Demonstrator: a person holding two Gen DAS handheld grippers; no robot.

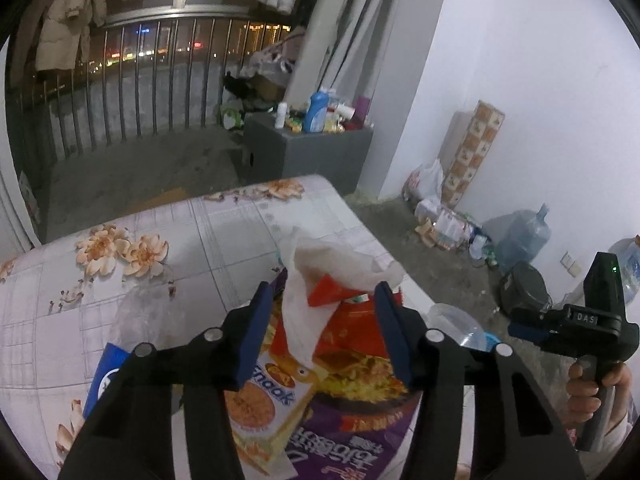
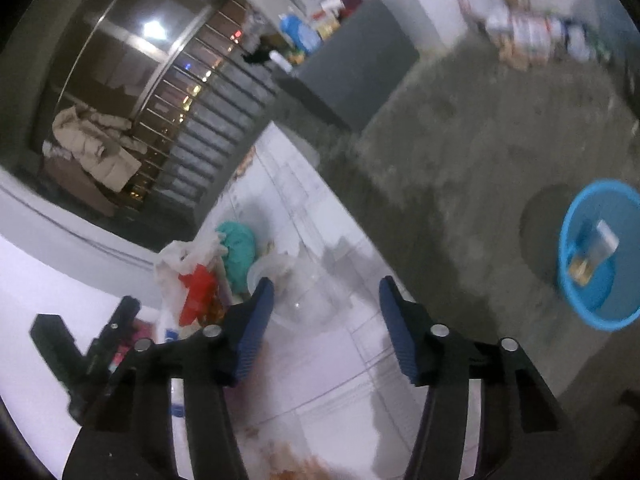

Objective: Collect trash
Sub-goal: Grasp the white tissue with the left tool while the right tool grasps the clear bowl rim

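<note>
On the floral tablecloth (image 1: 192, 240) lies a heap of trash: a crumpled white tissue (image 1: 320, 268), a red wrapper (image 1: 332, 294) and a purple and orange snack packet (image 1: 320, 392). My left gripper (image 1: 324, 290) is open, its blue pads on either side of the heap; I see no firm pinch. My right gripper (image 1: 514, 328), held in a hand, comes in from the right. In the right wrist view the right gripper (image 2: 326, 292) is open over the table, with a clear plastic cup (image 2: 296, 292) lying between its fingers, close to the left pad. A teal crumpled bag (image 2: 240, 252) lies behind it.
A blue basin (image 2: 576, 300) with some scraps in it stands on the concrete floor to the right of the table. A grey cabinet (image 1: 308, 152) crowded with bottles stands beyond the table. Water jugs (image 1: 524, 236) and litter line the wall. A balcony railing (image 1: 120, 80) runs behind.
</note>
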